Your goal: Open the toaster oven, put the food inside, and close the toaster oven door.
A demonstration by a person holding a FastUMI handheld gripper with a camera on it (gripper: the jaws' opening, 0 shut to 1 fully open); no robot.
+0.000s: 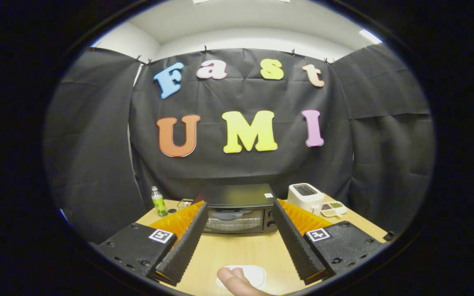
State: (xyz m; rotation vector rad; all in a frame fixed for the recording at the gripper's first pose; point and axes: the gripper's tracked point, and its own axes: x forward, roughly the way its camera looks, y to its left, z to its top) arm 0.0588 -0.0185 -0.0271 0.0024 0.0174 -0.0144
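We hold the gripper (239,242) with fingers spread wide, empty. The closed black metal toaster oven (239,209) stands at twelve o'clock beyond them. The pale sausage-like food on the white plate (253,273) lies at six o'clock, and lowering blindly, we may knock it.

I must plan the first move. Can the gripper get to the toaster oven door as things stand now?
Probably yes. The gripper is open, and the toaster oven, door shut, stands straight ahead beyond its fingers. Bare table lies between; the white plate sits nearer.
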